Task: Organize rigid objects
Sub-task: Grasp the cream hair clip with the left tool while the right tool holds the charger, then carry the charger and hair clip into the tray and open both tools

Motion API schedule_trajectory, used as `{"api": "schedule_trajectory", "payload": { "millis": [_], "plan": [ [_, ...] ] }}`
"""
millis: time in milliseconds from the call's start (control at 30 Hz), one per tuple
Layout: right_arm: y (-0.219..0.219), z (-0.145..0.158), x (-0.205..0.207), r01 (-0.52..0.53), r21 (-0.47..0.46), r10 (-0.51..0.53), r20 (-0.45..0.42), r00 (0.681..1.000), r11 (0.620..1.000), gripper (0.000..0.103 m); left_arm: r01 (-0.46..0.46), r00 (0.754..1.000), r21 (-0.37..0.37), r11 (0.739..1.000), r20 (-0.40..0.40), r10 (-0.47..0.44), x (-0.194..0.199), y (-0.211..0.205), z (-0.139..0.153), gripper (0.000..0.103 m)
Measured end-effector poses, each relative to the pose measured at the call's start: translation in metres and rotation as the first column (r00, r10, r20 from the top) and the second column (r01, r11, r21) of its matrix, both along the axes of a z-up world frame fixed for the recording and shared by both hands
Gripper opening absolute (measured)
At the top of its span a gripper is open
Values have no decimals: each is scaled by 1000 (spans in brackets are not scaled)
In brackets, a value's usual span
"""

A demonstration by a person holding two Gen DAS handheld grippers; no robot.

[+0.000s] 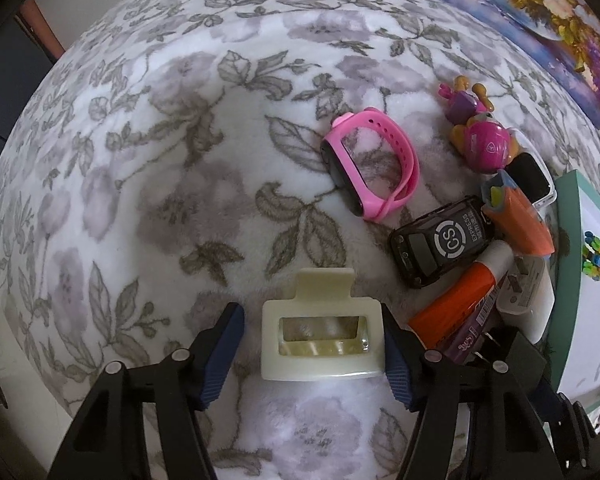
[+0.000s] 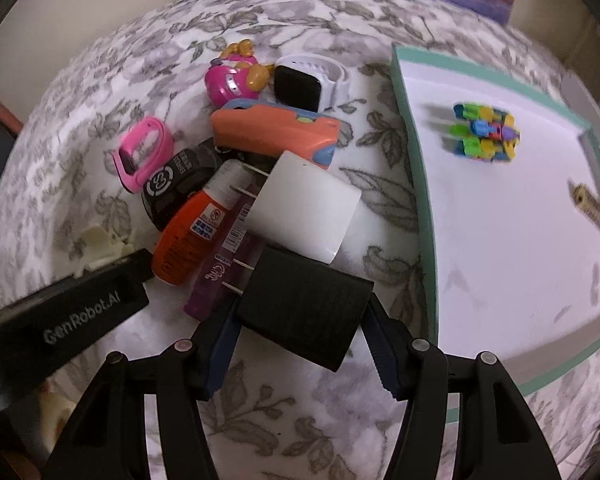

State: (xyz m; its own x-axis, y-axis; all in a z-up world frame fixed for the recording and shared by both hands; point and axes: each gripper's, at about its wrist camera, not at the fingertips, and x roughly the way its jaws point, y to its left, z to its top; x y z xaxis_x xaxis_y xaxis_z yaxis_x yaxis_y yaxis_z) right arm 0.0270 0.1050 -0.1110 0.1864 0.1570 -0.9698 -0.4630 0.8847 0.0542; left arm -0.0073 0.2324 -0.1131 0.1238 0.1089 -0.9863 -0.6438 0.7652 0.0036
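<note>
Left gripper [image 1: 314, 354]: jaws spread around a cream hair clip [image 1: 319, 332] lying on the floral blanket [image 1: 140, 160]; only its right finger looks to touch the clip. Right of it, a pink watch band [image 1: 370, 168] lies apart from the pile. Right gripper [image 2: 300, 344]: jaws pinch a black plug [image 2: 304, 312], just beside a white plug [image 2: 304, 212]. Farthest right, a green-rimmed tray [image 2: 414, 160] holds a small coloured toy [image 2: 485, 132].
</note>
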Motion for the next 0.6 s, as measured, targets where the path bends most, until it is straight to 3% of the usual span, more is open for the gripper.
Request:
{"api": "schedule_trajectory", "payload": {
  "millis": [367, 433, 500, 600],
  "plan": [
    [8, -4, -8, -21, -33, 22, 34, 999, 999, 61, 0, 1000, -1, 1000, 2, 0, -1, 3, 0, 67],
    [7, -4, -8, -17, -29, 18, 30, 999, 999, 61, -1, 1000, 0, 1000, 5, 1, -1, 4, 0, 64],
    [6, -2, -8, -13, -21, 13, 22, 1000, 1000, 60, -3, 1000, -1, 1000, 11, 3, -2, 7, 3, 54],
    [1, 0, -5, -12, -12, 12, 13, 1000, 1000, 60, -3, 1000, -3, 1000, 13, 3, -1, 8, 4, 54]
  ]
}}
